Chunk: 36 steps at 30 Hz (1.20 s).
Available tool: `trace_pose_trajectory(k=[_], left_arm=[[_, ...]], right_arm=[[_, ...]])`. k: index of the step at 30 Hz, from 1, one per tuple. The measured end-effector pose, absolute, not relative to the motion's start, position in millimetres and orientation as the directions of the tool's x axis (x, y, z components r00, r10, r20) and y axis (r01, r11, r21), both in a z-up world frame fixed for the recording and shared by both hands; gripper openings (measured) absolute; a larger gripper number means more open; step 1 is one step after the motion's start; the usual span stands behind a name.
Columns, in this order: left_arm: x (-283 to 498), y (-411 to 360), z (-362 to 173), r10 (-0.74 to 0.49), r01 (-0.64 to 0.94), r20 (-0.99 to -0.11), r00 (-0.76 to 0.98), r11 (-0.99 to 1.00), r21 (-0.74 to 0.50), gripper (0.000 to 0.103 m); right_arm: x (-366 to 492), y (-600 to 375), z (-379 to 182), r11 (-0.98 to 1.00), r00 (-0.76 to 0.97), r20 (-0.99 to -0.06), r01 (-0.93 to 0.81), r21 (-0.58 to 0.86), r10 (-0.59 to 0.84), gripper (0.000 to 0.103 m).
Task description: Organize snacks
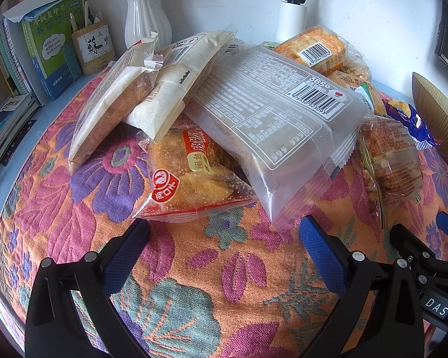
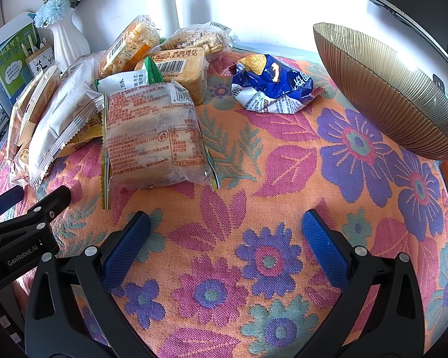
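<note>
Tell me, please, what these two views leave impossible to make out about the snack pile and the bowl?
- Inside of the ribbed gold bowl: both views show only its outer wall; the frame edge crops it.
- Orange pastry packet with red seal: left wrist view, upper half hidden under the large frosted grey packet.
- Crumpled blue snack bag: contents not visible.

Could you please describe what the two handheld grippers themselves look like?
Both the left gripper and the right gripper have glossy black plastic arms with silver round rivets, ending in blue textured finger pads. The right wrist view shows white "GenRobot.AI" lettering on the left gripper's body; the left wrist view shows a white "DAS" label on the right one. No cables or sleeves are visible.
</note>
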<state>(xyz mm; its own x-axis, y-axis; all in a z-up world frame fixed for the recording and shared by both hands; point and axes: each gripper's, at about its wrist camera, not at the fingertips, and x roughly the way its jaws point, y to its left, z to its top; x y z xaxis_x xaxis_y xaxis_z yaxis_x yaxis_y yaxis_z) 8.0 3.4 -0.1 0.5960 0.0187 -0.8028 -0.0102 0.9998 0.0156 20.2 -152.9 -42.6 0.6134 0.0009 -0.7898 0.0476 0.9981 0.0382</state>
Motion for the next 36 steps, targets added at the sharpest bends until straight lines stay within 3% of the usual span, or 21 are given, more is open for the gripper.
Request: trace_pose_trajectory(k=[36], left_arm=[[8.4,3.0,-0.1,0.02,-0.011,-0.804,0.595,1.0,0.017,0.098]], right_arm=[[27.7,-158.7,-44.3,0.998,0.613,-0.79,0.048,0.038,0.001,0.1]])
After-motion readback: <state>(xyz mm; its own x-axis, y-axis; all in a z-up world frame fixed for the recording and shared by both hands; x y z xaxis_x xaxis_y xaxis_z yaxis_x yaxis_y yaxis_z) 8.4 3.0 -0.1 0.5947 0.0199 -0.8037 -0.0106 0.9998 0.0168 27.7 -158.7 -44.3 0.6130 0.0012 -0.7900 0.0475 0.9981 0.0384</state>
